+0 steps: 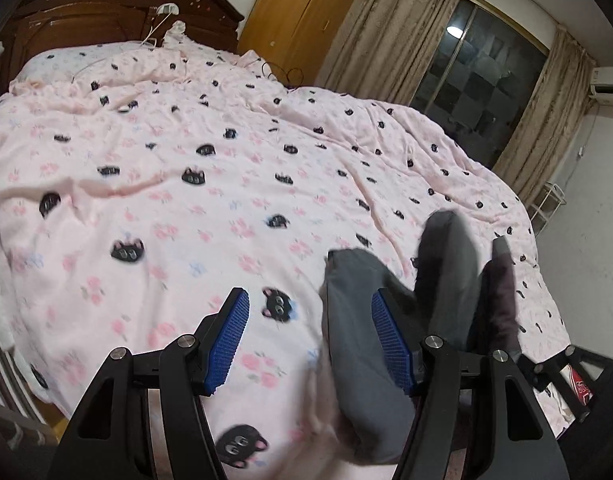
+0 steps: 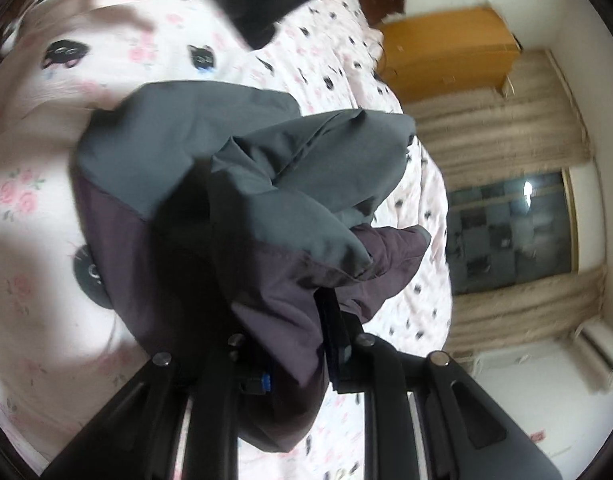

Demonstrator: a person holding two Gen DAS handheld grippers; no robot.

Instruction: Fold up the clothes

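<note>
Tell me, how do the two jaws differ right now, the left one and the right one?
The left gripper has its jaws standing wide apart with nothing between them, while the right gripper has its jaws close together on a grey and purple garment. The left one's blue pads are in plain view; the right one's are mostly buried under cloth. Both are black two-fingered tools over the pink cat-print bedspread.
</note>
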